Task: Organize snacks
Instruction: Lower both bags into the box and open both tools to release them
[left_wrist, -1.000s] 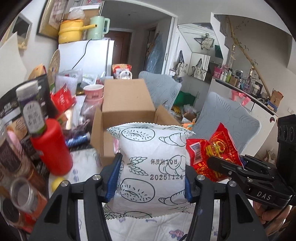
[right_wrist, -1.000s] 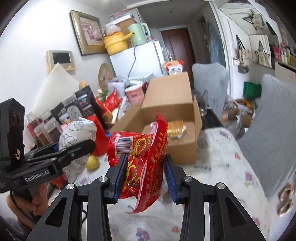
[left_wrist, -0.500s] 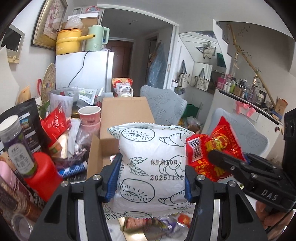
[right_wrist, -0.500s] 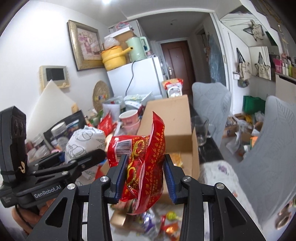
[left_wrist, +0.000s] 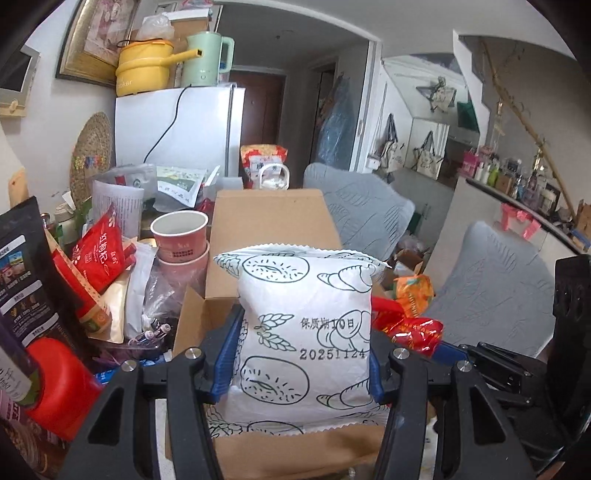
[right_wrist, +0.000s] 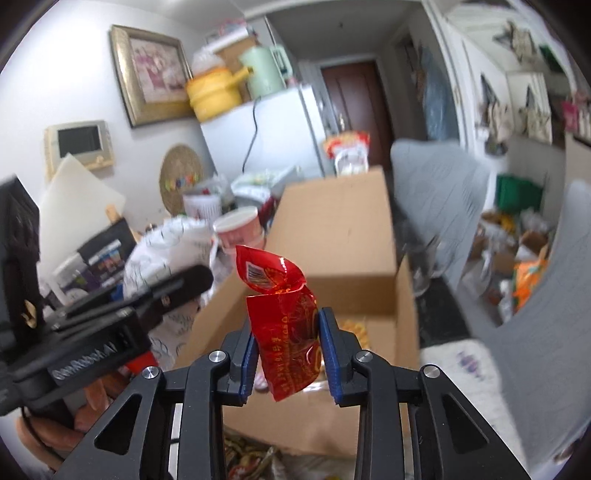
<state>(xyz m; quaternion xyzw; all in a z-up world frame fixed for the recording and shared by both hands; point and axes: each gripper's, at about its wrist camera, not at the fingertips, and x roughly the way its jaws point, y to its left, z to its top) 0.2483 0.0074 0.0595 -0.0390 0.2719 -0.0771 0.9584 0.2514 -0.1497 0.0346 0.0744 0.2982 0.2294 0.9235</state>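
Cardboard box (right_wrist: 334, 240) is waiting open; the left gripper (left_wrist: 301, 354) is gripping the white pouch (left_wrist: 303, 325), the right gripper (right_wrist: 286, 345) is closing tighter on the red packet (right_wrist: 284, 332), probably over the opening; both should be easing low before letting go.

Bread bag (left_wrist: 303, 332) before the open cardboard box (left_wrist: 273, 221), stacked cups (left_wrist: 181, 240) left of it

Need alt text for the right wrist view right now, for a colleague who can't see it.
The right gripper squeezes a crumpled red snack packet, jaws closing on it, above an open cardboard box with yellowish snacks inside. At left, the left gripper carries a white printed bag beside the box.
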